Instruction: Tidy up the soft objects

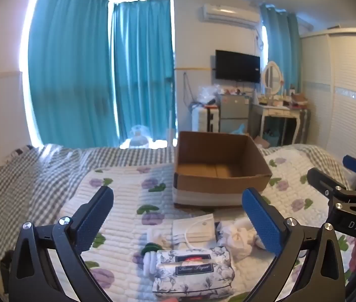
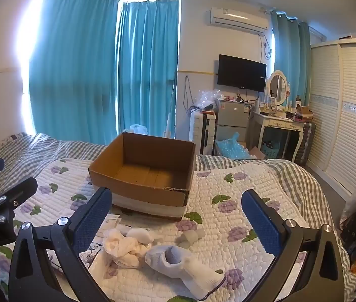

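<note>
An open, empty cardboard box (image 1: 218, 171) (image 2: 145, 173) stands on the quilted bed. In the left wrist view, my left gripper (image 1: 178, 221) is open and empty above a floral tissue pack (image 1: 193, 273), a white face mask pack (image 1: 194, 230), a green-and-white rolled item (image 1: 150, 254) and crumpled white cloth (image 1: 238, 236). In the right wrist view, my right gripper (image 2: 176, 222) is open and empty above a white-grey sock (image 2: 185, 264), crumpled white socks (image 2: 122, 246) and small pale pieces (image 2: 190, 237). Each gripper shows at the edge of the other's view.
The bed has a floral quilt (image 2: 240, 188) over a checked sheet (image 1: 26, 176). Beyond the bed's foot stand teal curtains (image 1: 89, 75), a small fridge (image 2: 232, 123), a dressing table (image 2: 278, 125) and a white wardrobe (image 2: 346, 113).
</note>
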The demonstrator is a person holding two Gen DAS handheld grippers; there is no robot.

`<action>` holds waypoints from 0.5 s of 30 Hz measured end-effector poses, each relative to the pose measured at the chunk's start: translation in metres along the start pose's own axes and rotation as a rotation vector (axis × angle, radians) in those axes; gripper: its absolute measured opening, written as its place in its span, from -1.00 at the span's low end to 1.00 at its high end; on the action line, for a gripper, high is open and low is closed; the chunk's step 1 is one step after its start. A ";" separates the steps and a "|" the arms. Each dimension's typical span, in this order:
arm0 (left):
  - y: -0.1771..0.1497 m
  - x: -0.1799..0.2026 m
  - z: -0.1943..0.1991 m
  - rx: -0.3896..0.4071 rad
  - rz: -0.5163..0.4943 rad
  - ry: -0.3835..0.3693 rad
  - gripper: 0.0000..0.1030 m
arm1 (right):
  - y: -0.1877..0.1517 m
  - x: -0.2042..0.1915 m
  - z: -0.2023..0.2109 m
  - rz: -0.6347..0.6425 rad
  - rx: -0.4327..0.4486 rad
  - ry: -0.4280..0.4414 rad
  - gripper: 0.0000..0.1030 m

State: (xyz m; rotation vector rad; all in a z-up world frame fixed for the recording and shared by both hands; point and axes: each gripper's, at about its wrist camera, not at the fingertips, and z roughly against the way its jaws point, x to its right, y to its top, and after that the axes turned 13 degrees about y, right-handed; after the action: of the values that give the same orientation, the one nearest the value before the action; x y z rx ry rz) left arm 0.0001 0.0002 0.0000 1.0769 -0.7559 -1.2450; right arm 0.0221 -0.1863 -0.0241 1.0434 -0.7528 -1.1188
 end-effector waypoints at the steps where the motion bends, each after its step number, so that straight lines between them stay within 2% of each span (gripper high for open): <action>1: 0.000 0.000 0.000 -0.002 0.001 0.000 1.00 | 0.000 0.000 0.000 -0.002 -0.001 0.001 1.00; 15: 0.002 0.001 -0.001 -0.009 0.012 0.003 1.00 | -0.005 0.002 -0.003 -0.022 -0.017 0.000 1.00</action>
State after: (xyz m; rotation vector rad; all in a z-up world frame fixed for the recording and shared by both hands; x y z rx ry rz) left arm 0.0015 -0.0005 0.0015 1.0658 -0.7530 -1.2350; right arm 0.0239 -0.1877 -0.0294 1.0394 -0.7318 -1.1425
